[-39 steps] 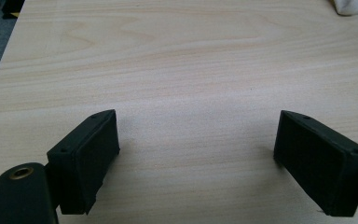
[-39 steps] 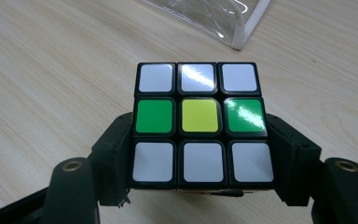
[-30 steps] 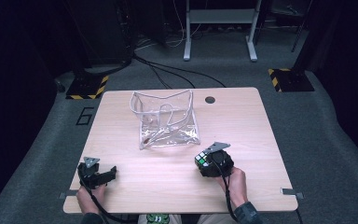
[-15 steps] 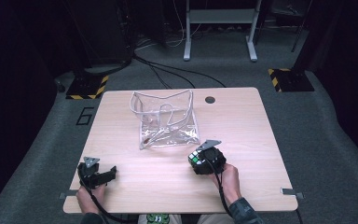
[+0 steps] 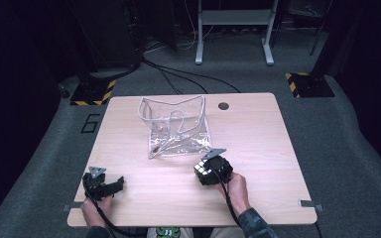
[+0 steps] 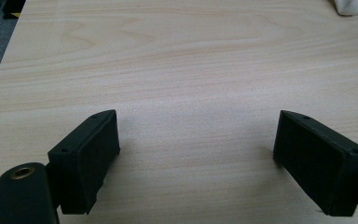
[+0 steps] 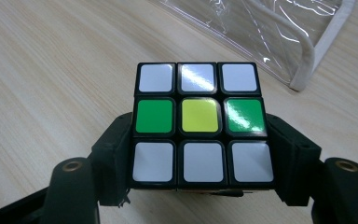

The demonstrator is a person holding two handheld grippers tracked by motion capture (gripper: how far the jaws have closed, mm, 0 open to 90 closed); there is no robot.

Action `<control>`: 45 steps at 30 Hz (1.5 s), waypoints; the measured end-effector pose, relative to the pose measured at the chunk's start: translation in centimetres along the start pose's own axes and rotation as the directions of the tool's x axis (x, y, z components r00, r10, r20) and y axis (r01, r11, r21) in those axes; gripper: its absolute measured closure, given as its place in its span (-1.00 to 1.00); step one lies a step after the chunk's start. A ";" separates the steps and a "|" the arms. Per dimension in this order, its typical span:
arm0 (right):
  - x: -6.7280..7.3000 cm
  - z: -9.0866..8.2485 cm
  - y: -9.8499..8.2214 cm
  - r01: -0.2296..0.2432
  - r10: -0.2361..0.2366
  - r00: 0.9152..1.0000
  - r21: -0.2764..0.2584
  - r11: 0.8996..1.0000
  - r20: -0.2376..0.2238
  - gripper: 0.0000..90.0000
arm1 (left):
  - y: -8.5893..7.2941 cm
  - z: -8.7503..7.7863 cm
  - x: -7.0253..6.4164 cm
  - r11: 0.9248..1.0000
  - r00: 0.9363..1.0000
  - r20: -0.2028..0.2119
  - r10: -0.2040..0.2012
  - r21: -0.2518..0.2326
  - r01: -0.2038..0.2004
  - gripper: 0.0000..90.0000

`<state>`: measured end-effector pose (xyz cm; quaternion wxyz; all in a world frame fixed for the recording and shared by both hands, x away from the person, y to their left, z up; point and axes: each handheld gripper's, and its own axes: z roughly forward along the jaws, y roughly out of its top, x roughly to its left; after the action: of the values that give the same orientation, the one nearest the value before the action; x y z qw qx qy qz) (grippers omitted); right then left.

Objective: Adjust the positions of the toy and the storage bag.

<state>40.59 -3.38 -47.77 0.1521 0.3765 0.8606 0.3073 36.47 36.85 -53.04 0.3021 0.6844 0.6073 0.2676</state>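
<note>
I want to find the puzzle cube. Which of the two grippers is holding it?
The right gripper, near the clear bag. Its jaws clamp the cube on both sides. The left gripper stands open over bare table, with nothing between its jaws.

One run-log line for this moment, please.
right claw: shut on cube | near clear bag | left claw: open, on table
</note>
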 end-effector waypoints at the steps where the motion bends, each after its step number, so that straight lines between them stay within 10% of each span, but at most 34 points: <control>1: 0.1 0.1 0.0 0.002 -0.001 1.000 0.009 1.000 -0.003 -0.26 | 0.0 0.0 0.0 1.000 1.000 -0.001 -0.001 0.000 0.001 -0.69; 11: 0.6 1.1 0.2 -0.005 0.005 0.999 0.018 1.000 -0.040 -0.27 | 0.0 0.0 0.0 1.000 1.000 -0.002 -0.001 0.000 0.001 -0.69; 17: 0.7 0.6 0.1 -0.016 0.016 0.999 0.008 1.000 -0.051 -0.78 | 0.0 0.0 0.0 1.000 1.000 -0.002 -0.001 0.001 0.001 -0.68; 45: -2.9 -3.6 0.1 -0.088 0.086 0.996 -0.093 0.992 -0.027 -1.00 | 0.6 0.6 -0.3 0.999 0.998 0.050 0.031 0.041 -0.033 -0.90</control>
<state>40.75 -6.98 -44.87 0.1464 0.4023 0.8297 0.3583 37.24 36.41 -52.97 0.2983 0.7066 0.5940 0.2427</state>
